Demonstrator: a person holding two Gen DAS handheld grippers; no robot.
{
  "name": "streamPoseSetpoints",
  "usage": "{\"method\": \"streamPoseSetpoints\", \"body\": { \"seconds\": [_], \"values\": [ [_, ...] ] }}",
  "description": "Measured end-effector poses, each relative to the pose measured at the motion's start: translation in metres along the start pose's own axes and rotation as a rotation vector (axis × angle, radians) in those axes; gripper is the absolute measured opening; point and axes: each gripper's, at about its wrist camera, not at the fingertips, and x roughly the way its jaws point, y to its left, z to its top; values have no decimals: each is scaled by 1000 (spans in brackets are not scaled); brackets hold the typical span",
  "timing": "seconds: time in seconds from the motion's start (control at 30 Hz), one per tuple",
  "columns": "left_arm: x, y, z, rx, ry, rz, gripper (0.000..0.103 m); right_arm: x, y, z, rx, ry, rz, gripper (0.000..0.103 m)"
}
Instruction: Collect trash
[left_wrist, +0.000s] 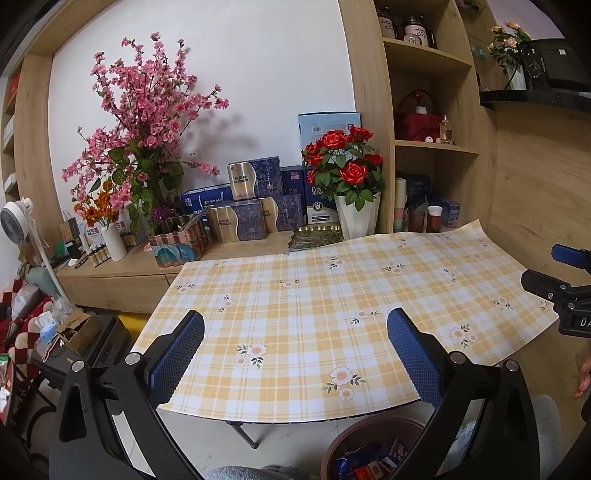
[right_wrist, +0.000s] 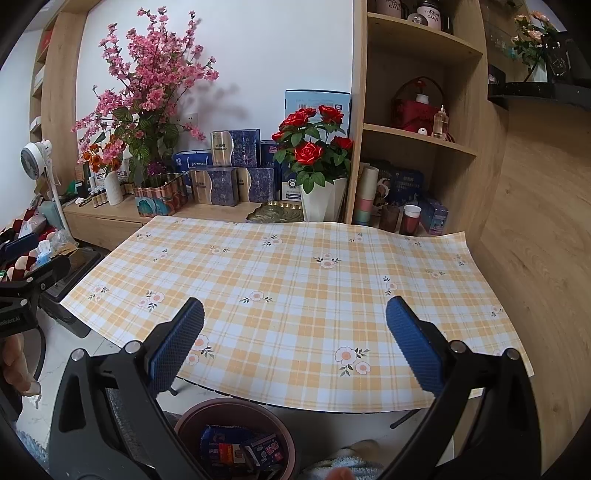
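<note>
Left wrist view: the left gripper (left_wrist: 295, 328) has its two blue, dimple-textured pads (left_wrist: 177, 354) spread wide with nothing between them, carried on black hinged arms above the near edge of the table. The right gripper (right_wrist: 294, 321) is the same, wide apart and empty. Under both lies a smooth yellow-and-white checked tablecloth (left_wrist: 314, 295) printed with small flowers, its near edge curving down. Below that edge, on the pale floor, stands a round reddish-brown bin (right_wrist: 236, 413) holding the trash (right_wrist: 240, 450): crumpled blue, red and white wrappers and a small printed carton. Past the cloth, a light wooden sideboard (left_wrist: 122, 273) carries glossy blue-and-gold boxes (left_wrist: 243, 218), a faceted white vase of red roses (left_wrist: 341, 162) and a tall spray of pink blossom (left_wrist: 147, 96).
</note>
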Motion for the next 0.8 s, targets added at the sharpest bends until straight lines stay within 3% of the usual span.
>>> {"method": "streamPoseSetpoints", "body": {
  "seconds": [0.8],
  "values": [
    [8, 2, -7, 8, 21, 32, 97, 11, 6, -7, -11, 33, -4, 97]
  ]
}}
